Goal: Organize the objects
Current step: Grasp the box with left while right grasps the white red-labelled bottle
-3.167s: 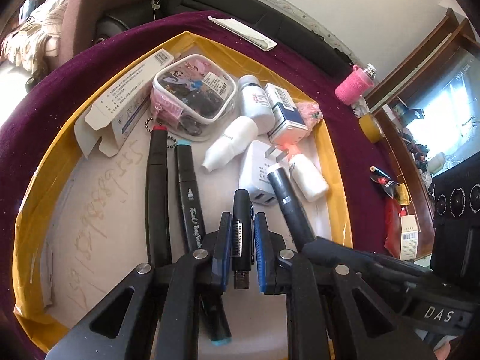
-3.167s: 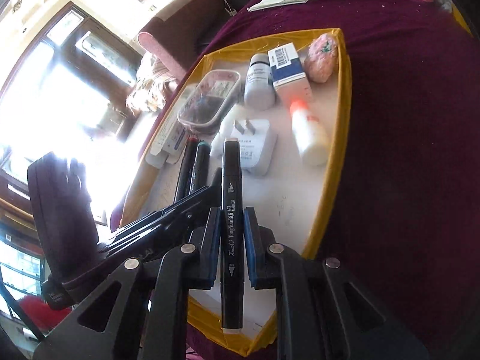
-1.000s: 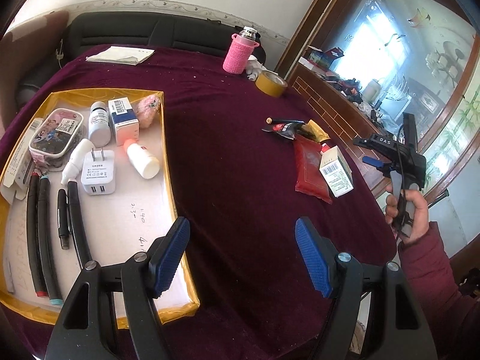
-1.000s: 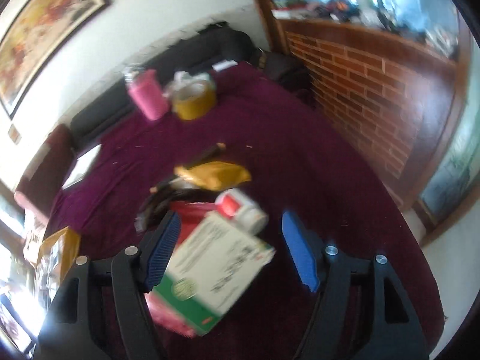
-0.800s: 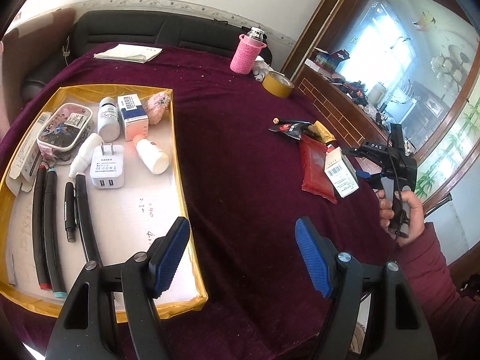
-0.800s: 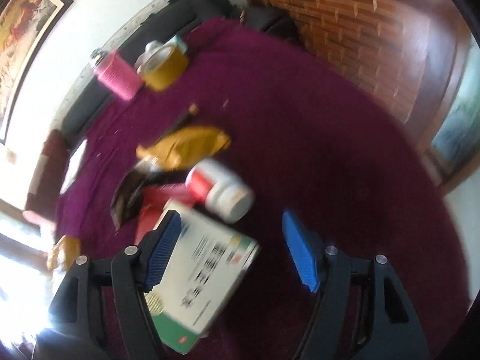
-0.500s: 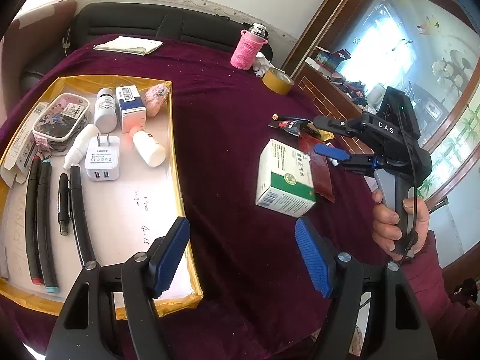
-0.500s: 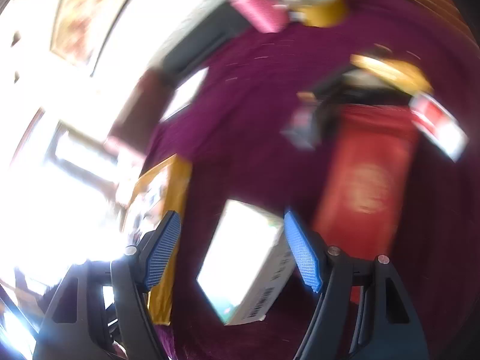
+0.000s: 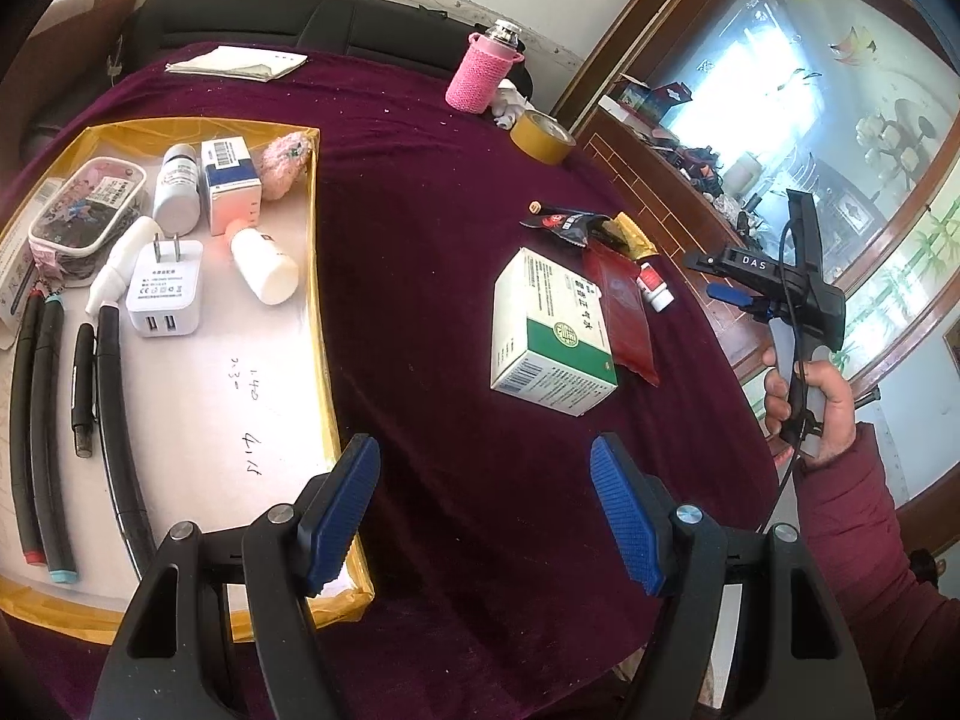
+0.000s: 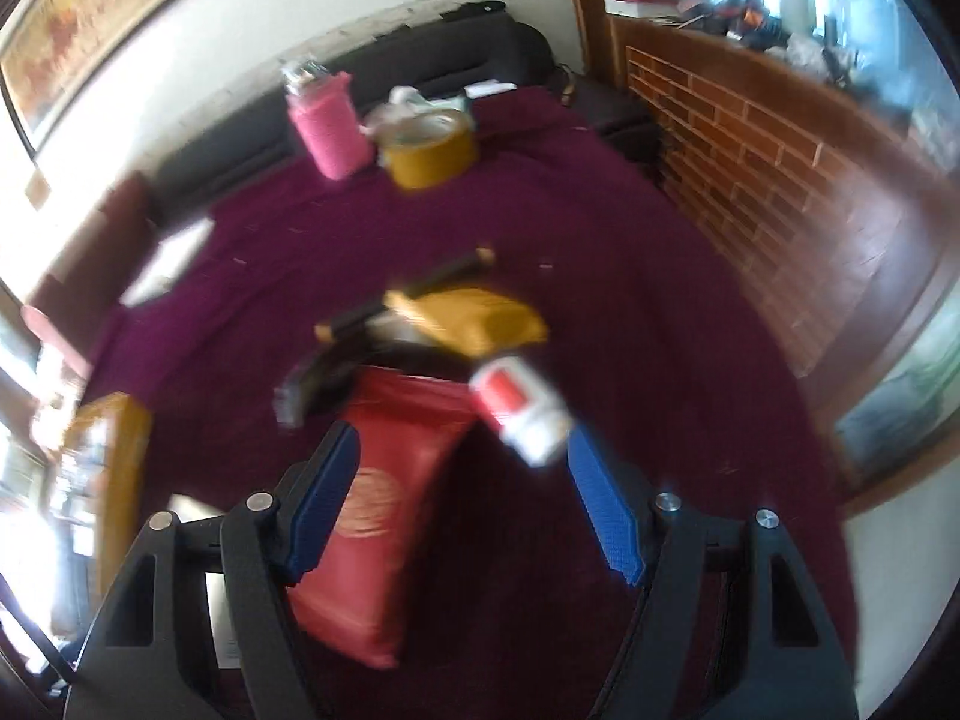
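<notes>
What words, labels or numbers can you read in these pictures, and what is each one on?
"DAS": on the black body of the right gripper.
"140" and "415", roughly, handwritten: on the white floor of the yellow tray.
Printing and a barcode on the green and white medicine box: too small to read.
Labels on the white USB charger, the blue and white box and the red pouch: too small or blurred.
</notes>
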`<state>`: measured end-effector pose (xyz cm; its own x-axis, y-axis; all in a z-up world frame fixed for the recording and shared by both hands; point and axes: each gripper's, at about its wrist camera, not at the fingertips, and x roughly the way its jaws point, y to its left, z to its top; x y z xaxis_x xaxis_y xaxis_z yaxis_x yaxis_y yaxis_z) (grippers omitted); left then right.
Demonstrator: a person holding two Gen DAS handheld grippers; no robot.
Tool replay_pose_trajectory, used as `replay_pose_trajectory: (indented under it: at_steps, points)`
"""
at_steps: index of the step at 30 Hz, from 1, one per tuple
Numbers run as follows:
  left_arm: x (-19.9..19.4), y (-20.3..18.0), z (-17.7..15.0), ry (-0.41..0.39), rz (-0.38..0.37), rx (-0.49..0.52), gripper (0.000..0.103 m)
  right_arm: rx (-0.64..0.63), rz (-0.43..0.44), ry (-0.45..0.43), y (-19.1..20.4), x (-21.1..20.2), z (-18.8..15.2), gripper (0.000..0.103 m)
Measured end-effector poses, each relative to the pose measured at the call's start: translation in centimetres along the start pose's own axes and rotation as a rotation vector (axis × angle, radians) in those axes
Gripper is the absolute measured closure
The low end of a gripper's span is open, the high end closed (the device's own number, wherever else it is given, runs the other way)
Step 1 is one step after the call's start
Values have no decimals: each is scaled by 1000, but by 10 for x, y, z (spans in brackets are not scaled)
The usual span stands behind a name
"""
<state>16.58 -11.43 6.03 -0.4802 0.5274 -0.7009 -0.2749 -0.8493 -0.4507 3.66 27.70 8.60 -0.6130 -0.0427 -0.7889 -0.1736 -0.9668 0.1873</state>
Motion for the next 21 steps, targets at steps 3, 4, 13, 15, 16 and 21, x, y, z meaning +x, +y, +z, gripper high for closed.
replay_pose_trajectory:
  at_steps: [3,4,13,15,16,21]
  points:
    - [1,-4,-1,8,11,11,36,-59,-23,40,-1,15,4,31]
    - [1,-5,-1,7,16,15,36,-78,-42,45,0,21,5,31]
    - [5,-15,9,23,27,17,36,-187,-146,113,17,73,11,62]
    - [10,-21,14,24,39,31,36,-156,-125,134,12,78,10,69]
    - [14,-26,17,22,50,47,36,-130,-110,139,8,76,9,71]
    - [46,-50,38,37,78,139,36,-53,-38,174,-8,64,-5,71]
